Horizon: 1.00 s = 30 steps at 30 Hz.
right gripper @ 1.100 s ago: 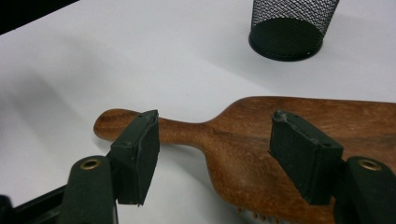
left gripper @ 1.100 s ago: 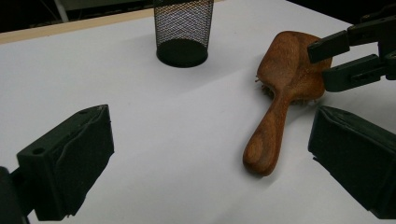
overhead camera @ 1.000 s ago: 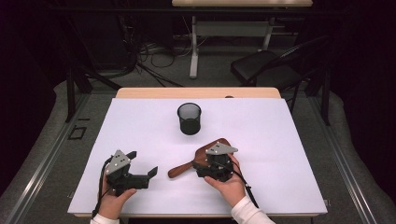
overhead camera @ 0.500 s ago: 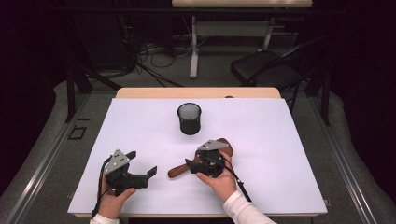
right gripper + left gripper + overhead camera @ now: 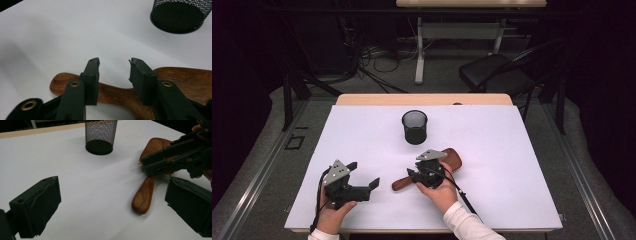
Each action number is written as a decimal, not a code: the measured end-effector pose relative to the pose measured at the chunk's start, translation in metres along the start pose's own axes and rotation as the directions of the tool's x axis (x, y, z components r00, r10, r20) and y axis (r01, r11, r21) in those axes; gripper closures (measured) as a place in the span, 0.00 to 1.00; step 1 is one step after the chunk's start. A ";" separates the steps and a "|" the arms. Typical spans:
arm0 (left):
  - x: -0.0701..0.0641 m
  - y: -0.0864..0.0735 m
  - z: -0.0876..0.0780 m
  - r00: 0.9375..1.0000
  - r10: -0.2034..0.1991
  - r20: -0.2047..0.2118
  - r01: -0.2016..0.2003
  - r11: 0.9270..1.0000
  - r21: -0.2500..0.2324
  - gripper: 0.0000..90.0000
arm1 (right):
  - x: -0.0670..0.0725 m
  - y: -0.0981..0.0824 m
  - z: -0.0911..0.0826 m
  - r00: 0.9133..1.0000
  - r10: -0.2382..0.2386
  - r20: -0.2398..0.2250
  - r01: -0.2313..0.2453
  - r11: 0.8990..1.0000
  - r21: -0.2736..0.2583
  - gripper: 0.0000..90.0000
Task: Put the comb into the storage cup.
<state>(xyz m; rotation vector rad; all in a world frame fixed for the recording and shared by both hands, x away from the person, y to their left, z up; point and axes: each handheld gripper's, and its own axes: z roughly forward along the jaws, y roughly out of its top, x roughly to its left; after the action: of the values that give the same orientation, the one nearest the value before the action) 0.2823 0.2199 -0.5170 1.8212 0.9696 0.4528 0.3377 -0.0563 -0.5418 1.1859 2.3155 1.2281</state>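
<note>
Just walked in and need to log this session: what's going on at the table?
A person is working a gripper in each hand. The right gripper is over the handle of a wooden brush lying on the white table; its jaws have just been closing, straddling the handle with a gap on each side. The left gripper hovers open nearby, holding nothing. A black mesh cup stands upright behind the brush.

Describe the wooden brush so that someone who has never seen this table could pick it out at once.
Start at the white table and find the black mesh cup near its middle. Just in front of that cup, towards the person, the wooden brush lies flat with its handle under the right tool. It is the one brown wooden thing there, with a broad head narrowing to a rounded handle.
</note>
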 end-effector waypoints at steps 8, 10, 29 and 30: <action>0.000 0.000 0.001 1.000 -0.003 0.002 0.003 1.000 0.003 0.00 | 0.008 0.001 0.011 1.000 -0.018 -0.002 0.018 0.999 0.029 0.92; 0.001 0.000 0.001 1.000 -0.003 0.002 0.003 1.000 0.003 0.00 | 0.010 0.001 0.013 1.000 -0.021 -0.004 0.021 0.999 0.038 0.95; 0.002 -0.001 0.001 1.000 -0.005 -0.001 0.005 1.000 0.005 0.01 | 0.022 0.002 0.029 0.998 -0.056 0.018 0.054 0.992 0.111 1.00; 0.002 -0.001 0.001 1.000 -0.005 -0.002 0.005 1.000 0.005 0.01 | 0.022 0.002 0.029 0.998 -0.059 0.017 0.057 0.992 0.116 1.00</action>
<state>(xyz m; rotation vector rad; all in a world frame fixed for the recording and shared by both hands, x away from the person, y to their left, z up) 0.2835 0.2211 -0.5179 1.8224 0.9777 0.4494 0.3411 -0.0219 -0.5547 1.1529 2.4174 1.0705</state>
